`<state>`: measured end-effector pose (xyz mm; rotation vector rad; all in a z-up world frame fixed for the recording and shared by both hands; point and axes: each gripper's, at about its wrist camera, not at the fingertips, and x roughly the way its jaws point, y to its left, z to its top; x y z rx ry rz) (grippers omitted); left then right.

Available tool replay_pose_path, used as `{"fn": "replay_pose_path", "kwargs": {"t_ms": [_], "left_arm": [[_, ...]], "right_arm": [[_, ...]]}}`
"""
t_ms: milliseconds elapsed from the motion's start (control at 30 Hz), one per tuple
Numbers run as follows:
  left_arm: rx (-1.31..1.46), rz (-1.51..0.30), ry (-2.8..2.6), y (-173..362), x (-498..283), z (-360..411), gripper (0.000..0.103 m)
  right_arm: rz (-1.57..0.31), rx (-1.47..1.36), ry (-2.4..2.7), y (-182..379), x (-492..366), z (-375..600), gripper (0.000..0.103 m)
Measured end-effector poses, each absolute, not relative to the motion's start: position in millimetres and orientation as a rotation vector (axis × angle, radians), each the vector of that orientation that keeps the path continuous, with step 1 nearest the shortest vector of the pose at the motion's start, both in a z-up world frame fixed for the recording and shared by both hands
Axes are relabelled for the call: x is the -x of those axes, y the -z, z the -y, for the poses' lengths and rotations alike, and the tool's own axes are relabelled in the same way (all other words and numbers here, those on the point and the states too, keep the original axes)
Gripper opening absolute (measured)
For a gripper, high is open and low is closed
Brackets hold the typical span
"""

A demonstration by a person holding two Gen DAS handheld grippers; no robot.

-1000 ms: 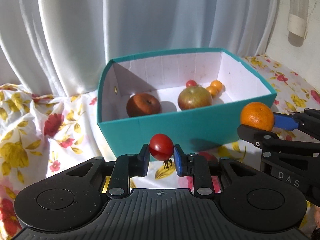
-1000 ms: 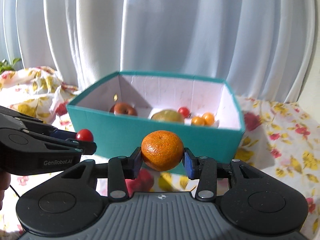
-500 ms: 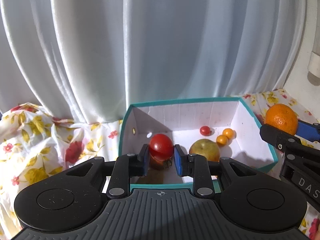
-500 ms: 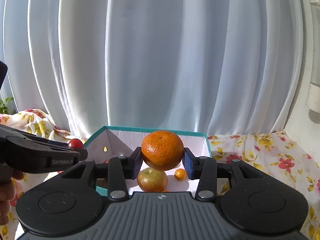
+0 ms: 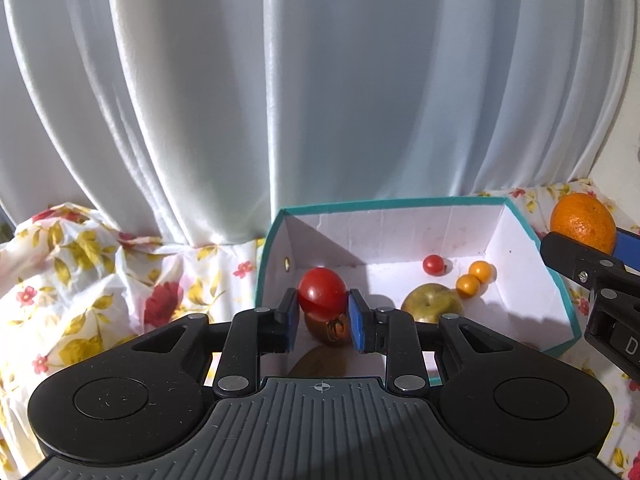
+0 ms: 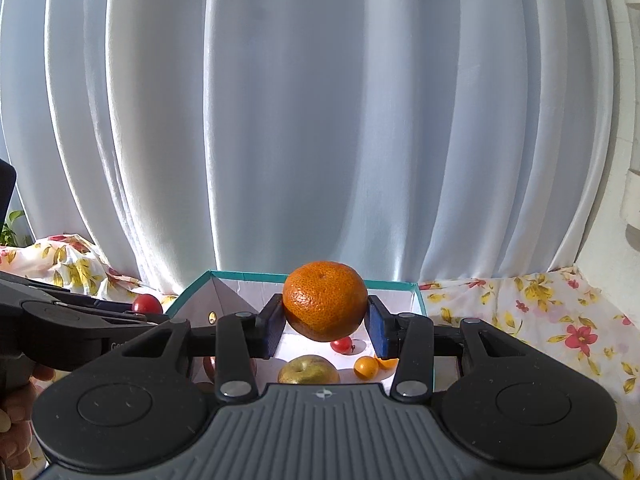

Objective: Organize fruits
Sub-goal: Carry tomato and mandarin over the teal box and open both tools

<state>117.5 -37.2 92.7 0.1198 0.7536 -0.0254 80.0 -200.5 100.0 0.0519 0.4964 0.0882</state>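
Teal box (image 5: 564, 312) below our claws holds apples (image 5: 432, 306) and small tomatoes (image 5: 434, 265); our left claw (image 5: 323, 320) clamps a tomato (image 5: 322, 293), our right claw (image 6: 325, 330) an orange (image 6: 325, 300).

- teal box (image 5: 558, 280) open on top, entry from above unobstructed
- box floor right of centre crowded: apple (image 5: 432, 303), small red tomato (image 5: 433, 265), two orange tomatoes (image 5: 474, 278)
- bare floor along back wall
- curtain (image 5: 320, 100) blocks just behind box
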Motion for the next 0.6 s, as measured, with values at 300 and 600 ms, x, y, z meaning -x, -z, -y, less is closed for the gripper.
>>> {"fn": "replay_pose_path", "kwargs": {"t_ms": [300, 600], "left_arm": [[-0.127, -0.801, 0.019, -76.4, -130.5, 35.5, 0.029], [-0.136, -0.837, 0.014, -63.2, -141.6, 35.2, 0.029]], "right_arm": [[-0.527, -0.04, -0.089, -92.5, -91.6, 198.6, 0.043], [-0.555, -0.038, -0.082, -83.5, -101.9, 200.0, 0.043]]}}
